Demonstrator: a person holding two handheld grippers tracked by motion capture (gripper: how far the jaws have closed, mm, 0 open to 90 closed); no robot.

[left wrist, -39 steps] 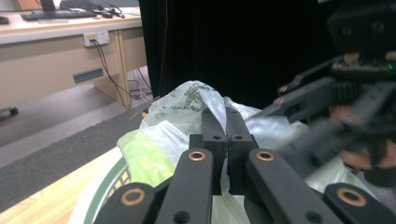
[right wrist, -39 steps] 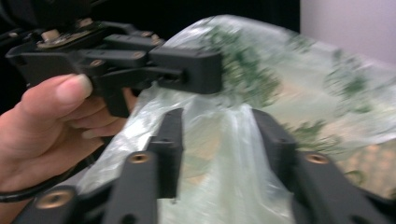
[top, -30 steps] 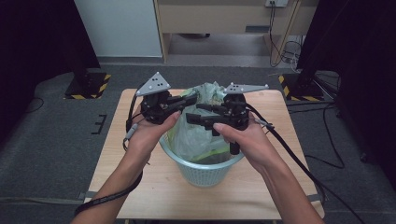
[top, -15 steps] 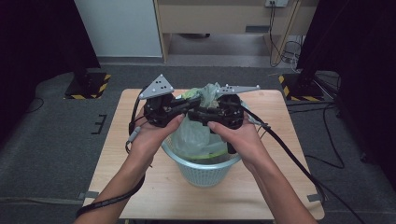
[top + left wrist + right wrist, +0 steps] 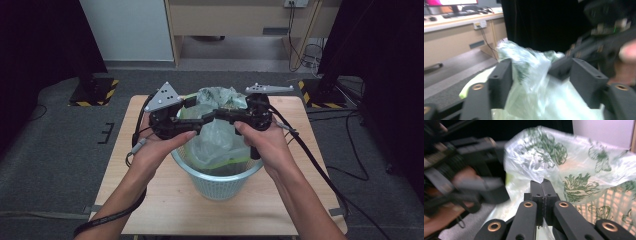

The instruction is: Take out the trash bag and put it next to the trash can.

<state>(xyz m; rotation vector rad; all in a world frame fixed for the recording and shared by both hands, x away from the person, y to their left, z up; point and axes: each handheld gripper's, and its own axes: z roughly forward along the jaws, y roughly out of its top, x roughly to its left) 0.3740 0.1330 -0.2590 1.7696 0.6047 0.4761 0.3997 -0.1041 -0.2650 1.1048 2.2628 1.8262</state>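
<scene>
A thin translucent plastic bag (image 5: 216, 135) printed with green leaves lines a pale mesh wastebasket (image 5: 220, 182) and rises in a crumpled peak above its rim. The basket stands near the middle of a light wooden table (image 5: 150, 200), slightly toward the person's side. In the right gripper view, the right gripper (image 5: 543, 185) has just closed, its two black jaws pressed flat together with a fold of the bag's film pinched between them at the tips. In the left gripper view, the left gripper (image 5: 541, 72) has just opened; its jaws stand apart on either side of the bunched film without pressing it, and the right gripper's jaw tip shows between them. From the high view, both hands hold the grippers over the basket's far rim, tips meeting at the bag's top. Bare tabletop lies on every side of the basket, widest to its left and right; grey floor surrounds the table.
</scene>
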